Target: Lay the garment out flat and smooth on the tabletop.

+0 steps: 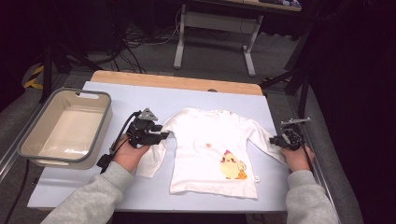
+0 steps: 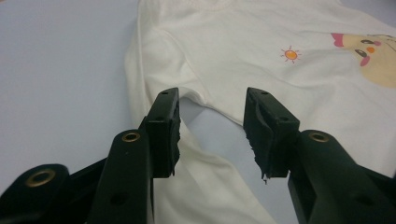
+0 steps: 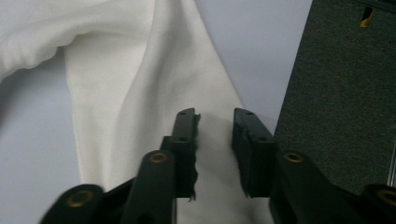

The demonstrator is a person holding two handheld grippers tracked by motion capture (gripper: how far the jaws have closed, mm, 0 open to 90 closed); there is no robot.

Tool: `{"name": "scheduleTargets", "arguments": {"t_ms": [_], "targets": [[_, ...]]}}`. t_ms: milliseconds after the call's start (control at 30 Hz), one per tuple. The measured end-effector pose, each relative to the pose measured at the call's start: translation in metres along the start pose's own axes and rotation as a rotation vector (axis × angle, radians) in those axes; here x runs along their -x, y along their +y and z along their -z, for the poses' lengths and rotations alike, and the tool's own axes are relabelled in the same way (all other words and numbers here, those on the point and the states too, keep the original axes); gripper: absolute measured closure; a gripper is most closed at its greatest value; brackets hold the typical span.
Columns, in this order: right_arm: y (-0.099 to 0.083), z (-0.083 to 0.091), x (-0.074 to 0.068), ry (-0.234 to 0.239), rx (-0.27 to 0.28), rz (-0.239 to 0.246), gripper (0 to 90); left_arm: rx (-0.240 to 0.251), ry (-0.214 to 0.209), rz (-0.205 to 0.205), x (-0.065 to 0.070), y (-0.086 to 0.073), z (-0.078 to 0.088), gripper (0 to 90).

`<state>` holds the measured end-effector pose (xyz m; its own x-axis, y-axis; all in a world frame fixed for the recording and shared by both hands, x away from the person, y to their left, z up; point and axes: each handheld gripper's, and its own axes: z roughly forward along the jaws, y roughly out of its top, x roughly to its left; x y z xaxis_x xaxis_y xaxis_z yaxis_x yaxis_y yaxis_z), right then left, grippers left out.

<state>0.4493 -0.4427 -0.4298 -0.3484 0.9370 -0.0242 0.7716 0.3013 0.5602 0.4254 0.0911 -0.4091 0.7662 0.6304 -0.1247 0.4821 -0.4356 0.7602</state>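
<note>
White shirt (image 1: 212, 149) lay flat, mid-table, chick print up; I held left gripper (image 2: 212, 126) jaws apart over sleeve near armpit; right gripper (image 3: 215, 140) jaws apart over other sleeve; judged best: pinch single layer, both sides evenly; bin (image 1: 28, 144) stood left.

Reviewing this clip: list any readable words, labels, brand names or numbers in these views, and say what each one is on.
No readable text in any view.
White shirt: printed pictures only, a yellow chick and a small orange sun, no lettering.
Small tag at the shirt's hem: too small to read.
Grey bin: no visible label.
Left gripper and right gripper: no markings legible on the black jaws.
</note>
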Motion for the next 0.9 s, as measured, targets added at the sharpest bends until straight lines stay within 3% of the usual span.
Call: {"name": "scheduleTargets", "arguments": {"t_ms": [67,200,367,433,467,533,600,633,667,700,900], "targets": [[0.002,0.001,-0.002,0.014,-0.024,0.009,88.4,0.005,-0.006,0.006,0.001,-0.003,0.001,56.4],[0.004,0.002,-0.002,0.001,-0.036,0.037,89.5,0.014,0.003,0.0,0.004,-0.013,0.005,56.4],[0.008,0.006,0.005,-0.054,-0.018,0.031,89.9,0.017,0.011,0.011,0.005,-0.025,0.01,56.4],[0.012,0.008,0.01,-0.125,0.007,0.038,89.9,0.024,0.011,0.019,0.004,-0.029,0.012,56.5],[0.012,0.008,0.01,-0.125,0.007,0.038,89.9,0.026,0.012,0.026,0.005,-0.03,0.013,56.5],[0.013,0.01,0.014,-0.18,0.038,0.026,89.6,0.03,0.016,0.033,0.004,-0.034,0.016,56.4],[0.012,0.009,0.015,-0.201,0.055,0.02,88.8,0.031,0.018,0.042,0.004,-0.036,0.018,56.3],[0.011,0.007,0.014,-0.233,0.053,0.027,79.2,0.032,0.025,0.038,0.003,-0.037,0.019,55.7],[0.011,0.007,0.014,-0.233,0.053,0.027,79.2,0.028,0.022,0.049,0.003,-0.038,0.019,55.7],[0.011,0.007,0.014,-0.238,0.06,0.03,71.7,0.028,0.023,0.055,0.003,-0.04,0.02,55.4],[0.006,0.014,0.002,-0.167,0.105,0.046,62.7,0.012,0.013,0.079,0.001,-0.049,0.025,53.2]]}}
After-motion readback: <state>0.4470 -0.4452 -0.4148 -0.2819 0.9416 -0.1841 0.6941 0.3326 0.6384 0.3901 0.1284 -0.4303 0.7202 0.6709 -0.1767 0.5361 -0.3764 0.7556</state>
